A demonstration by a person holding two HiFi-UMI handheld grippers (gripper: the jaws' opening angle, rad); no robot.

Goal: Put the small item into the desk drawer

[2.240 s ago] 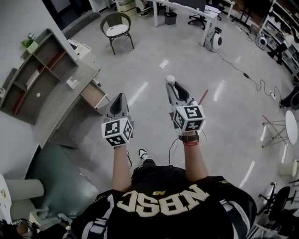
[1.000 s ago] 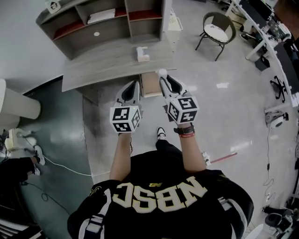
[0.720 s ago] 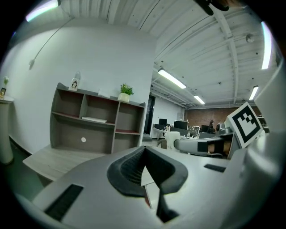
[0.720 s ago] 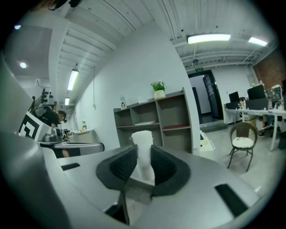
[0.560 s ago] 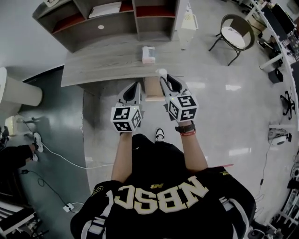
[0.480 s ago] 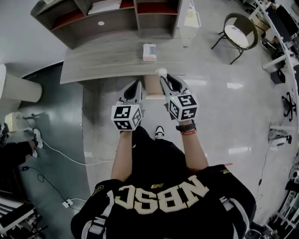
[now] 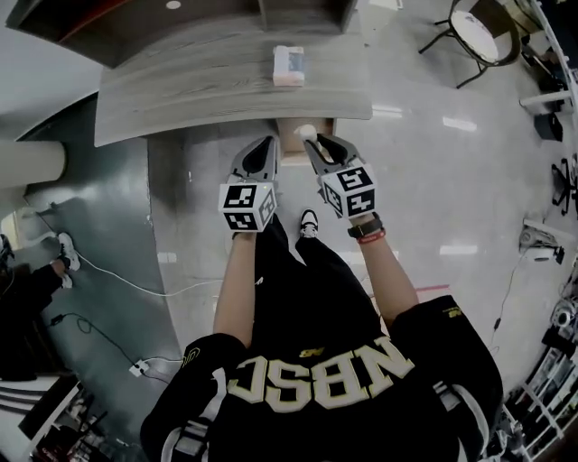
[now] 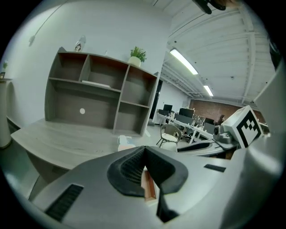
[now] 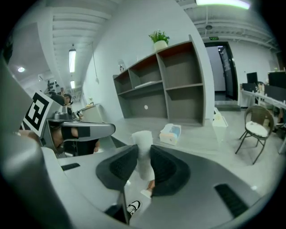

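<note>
Nearest, the person's black jersey and forearms fill the low half of the head view, and one shoe [image 7: 308,223] shows between the arms. Just ahead, the left gripper [image 7: 265,146] has its pads pressed together with nothing in them; through the notch below them only a sliver of wooden edge shows. The right gripper [image 7: 314,143] pinches the small item [image 7: 308,133] between its pads: white, soft-looking and roughly tubular, its top standing clear of the pads while its lower part is buried between them, so what it is I cannot tell. It hangs over the open desk drawer [image 7: 291,144], which juts from the desk's near edge at twelve o'clock; the two grippers cover most of the drawer, leaving a strip of wood between them. Beyond, the grey desk [image 7: 199,86] is largely bare, with a tissue box [image 7: 289,65] near its middle. The shelf unit [image 9: 165,85] behind is cut off at the head view's top edge. Open shiny floor spreads toward two o'clock, a chair [image 7: 479,27] well apart at one o'clock.
</note>
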